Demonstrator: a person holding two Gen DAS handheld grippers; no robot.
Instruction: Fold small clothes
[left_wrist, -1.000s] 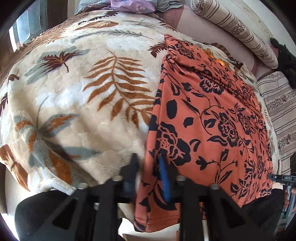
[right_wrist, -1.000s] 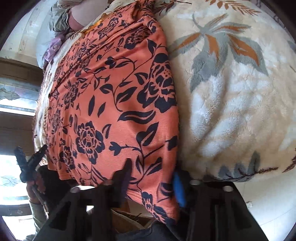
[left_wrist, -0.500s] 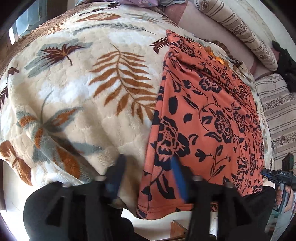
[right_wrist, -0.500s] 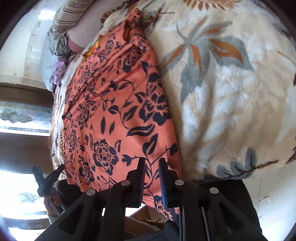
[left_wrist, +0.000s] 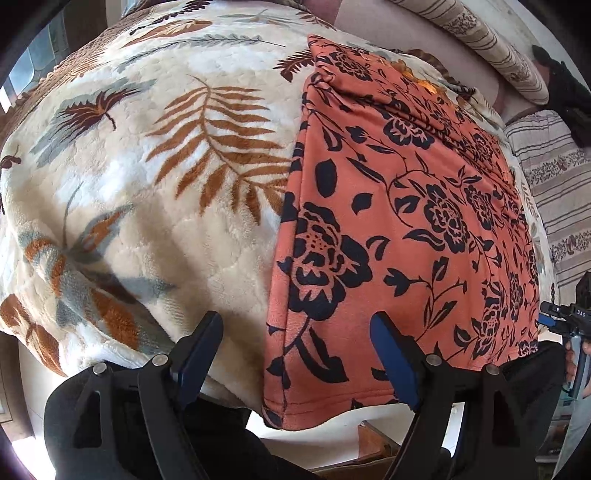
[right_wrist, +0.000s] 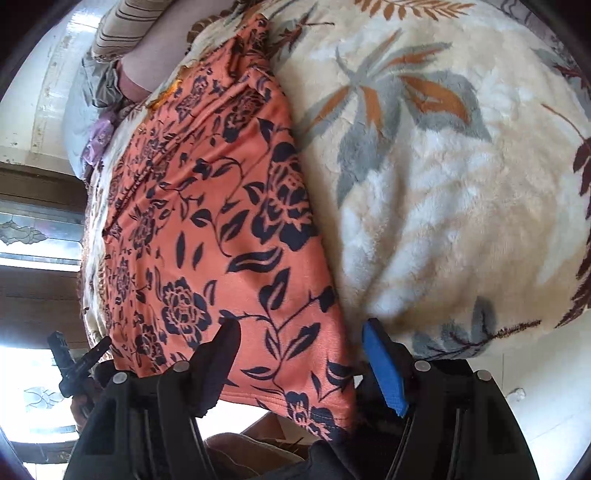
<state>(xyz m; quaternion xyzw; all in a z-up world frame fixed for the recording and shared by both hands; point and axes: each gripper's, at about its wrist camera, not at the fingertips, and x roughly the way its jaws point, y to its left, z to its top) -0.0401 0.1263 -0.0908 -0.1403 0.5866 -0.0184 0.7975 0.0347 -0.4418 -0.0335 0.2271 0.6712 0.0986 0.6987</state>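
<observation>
Left wrist view: right tongs (left_wrist: 554, 319) read "DAS".

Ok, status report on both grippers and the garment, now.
Left gripper and right gripper open, jaws just opened, straddling near corners. Orange floral garment flat on leaf-print blanket, released. Nothing in the way.

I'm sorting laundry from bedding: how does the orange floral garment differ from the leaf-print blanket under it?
The orange floral garment is thin, smooth knit with black roses; the leaf-print blanket is thick, fluffy cream plush with rust and grey leaves. The garment is a narrow strip with a stitched hem; the blanket spreads far wider, beneath it. Both hang over the near edge.
</observation>
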